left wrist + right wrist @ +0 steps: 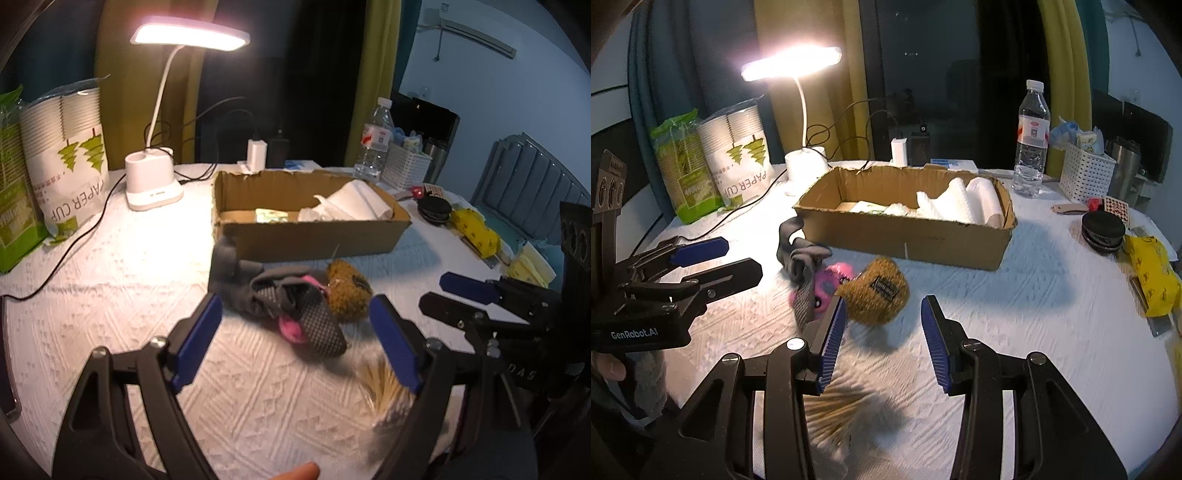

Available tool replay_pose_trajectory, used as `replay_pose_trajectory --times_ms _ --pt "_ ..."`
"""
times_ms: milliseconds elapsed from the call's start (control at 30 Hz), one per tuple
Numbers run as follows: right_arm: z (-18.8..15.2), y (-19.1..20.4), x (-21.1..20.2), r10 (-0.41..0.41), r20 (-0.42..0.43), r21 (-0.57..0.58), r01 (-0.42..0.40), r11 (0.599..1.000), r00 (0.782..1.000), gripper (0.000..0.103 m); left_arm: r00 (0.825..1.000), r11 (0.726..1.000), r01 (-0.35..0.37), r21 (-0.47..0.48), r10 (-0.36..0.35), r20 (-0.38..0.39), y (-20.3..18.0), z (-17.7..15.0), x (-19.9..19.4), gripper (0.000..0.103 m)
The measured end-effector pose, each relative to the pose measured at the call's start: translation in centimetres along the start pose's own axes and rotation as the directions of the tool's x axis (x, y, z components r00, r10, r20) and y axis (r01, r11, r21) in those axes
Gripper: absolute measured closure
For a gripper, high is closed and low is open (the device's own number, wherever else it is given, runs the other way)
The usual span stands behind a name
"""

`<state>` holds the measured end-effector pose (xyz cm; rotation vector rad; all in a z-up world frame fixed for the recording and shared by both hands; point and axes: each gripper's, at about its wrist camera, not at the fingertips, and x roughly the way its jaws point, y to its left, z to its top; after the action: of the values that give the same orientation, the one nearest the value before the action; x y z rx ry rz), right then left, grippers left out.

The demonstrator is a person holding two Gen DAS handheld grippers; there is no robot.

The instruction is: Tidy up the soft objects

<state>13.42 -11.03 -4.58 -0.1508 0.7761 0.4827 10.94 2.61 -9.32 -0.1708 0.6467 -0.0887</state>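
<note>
A grey sock with a patterned sole, a pink soft toy and a brown knitted pouch lie together on the white tablecloth in front of an open cardboard box. The box holds white paper towels. My left gripper is open and empty, just short of the sock. My right gripper is open and empty, just short of the brown pouch.
A lit desk lamp, paper-cup packs, a water bottle, a white basket, black discs and a yellow bag surround the box. A bundle of thin sticks lies near me.
</note>
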Motion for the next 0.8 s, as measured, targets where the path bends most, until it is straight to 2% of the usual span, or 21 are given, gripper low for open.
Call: replay_pose_trajectory --times_ms 200,467,600,800 --pt "-1.3 0.6 0.1 0.006 -0.030 0.000 -0.006 1.000 1.000 0.057 1.000 1.000 0.001 -0.005 -0.001 -0.012 0.2 -1.3 -0.4 0.020" --pt "-3.0 1.3 0.5 0.020 -0.075 0.004 -0.020 1.000 0.997 0.045 0.999 1.000 -0.007 -0.025 0.006 -0.038 0.8 -3.2 -0.8 0.020" --pt "-3.8 1.4 1.0 0.026 -0.101 0.010 -0.025 1.000 0.995 0.043 0.999 1.000 -0.010 -0.028 0.009 -0.049 1.0 -3.8 -0.8 0.020" --pt "-4.7 1.4 1.9 0.047 -0.130 0.035 -0.043 0.998 0.990 0.033 0.998 0.999 -0.019 -0.037 0.016 -0.067 1.4 -4.3 -0.5 0.020"
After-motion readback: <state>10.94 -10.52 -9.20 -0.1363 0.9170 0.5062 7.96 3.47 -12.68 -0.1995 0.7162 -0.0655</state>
